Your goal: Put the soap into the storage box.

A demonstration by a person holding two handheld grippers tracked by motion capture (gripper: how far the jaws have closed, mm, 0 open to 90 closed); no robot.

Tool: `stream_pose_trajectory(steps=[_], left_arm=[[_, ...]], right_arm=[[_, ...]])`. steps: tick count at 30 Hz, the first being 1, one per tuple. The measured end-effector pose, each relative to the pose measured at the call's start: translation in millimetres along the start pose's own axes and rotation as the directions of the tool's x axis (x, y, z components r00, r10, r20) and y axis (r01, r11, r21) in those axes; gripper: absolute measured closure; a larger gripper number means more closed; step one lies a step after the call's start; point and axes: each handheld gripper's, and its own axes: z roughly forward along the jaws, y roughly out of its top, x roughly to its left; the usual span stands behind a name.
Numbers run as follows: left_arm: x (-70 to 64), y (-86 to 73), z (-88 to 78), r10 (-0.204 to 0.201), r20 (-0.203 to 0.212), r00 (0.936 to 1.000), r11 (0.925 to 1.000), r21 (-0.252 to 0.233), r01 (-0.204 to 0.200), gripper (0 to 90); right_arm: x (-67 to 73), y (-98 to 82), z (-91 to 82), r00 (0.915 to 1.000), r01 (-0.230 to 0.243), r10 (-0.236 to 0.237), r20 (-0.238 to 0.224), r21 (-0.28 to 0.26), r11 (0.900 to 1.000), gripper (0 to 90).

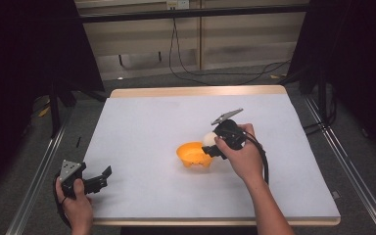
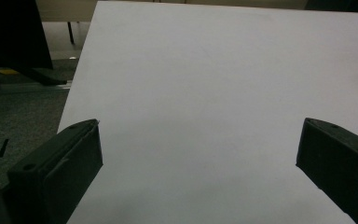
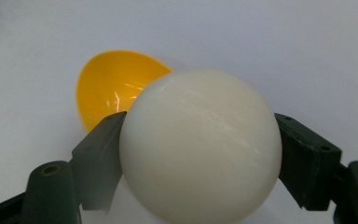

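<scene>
We start with the table [image 1: 142, 127], a broad white top with a pale wooden edge at its far side, standing on grey carpeted floor [image 1: 24, 196] with metal rails along both sides. Beyond it we see a beige wall [image 1: 245, 39] with black cables [image 1: 186, 68] hanging down and looping over the floor.

Next in size come the person's two forearms, entering from the bottom of the high view. The right hand [image 1: 245, 159] reaches toward the middle of the table; the left hand [image 1: 76, 200] stays at the near left corner.

The right gripper [image 1: 209, 147] is clamped on a cream-white ball [image 1: 208, 138]: in the right gripper view we see both black jaws pressed against opposite sides of the ball [image 3: 200, 149], which sits between them. It is held just beside and slightly above the rim of the orange bowl [image 1: 194, 154], on the bowl's right side. We cannot tell whether ball and bowl touch.

The left gripper [image 1: 105, 176] rests at the table's near left edge with its jaws spread wide; in the left gripper view we see bare white table [image 2: 205, 93] between them and nothing in their grasp.

The orange bowl [image 3: 114, 84] stands upright near the table's centre, its glossy inside empty.
</scene>
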Motion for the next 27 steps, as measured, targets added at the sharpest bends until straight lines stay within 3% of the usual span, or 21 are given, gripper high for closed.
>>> stream_pose_trajectory(steps=[17, 27], left_arm=[[-0.1, 0.0, 0.2, -0.001, 0.003, 1.0, 1.0, 0.001, 0.001, 0.0], [0.0, 0.0, 0.3, -0.001, 0.004, 1.0, 1.0, 0.001, 0.001, 0.0]], right_arm=[[14.7, 9.3, 19.1, 0.9974, 0.052, -0.05, -0.052, 0.032, 0.998, 23.4], [24.8, 12.0, 28.8, 0.9995, 0.015, -0.013, -0.028, 0.052, 0.999, 23.3]])
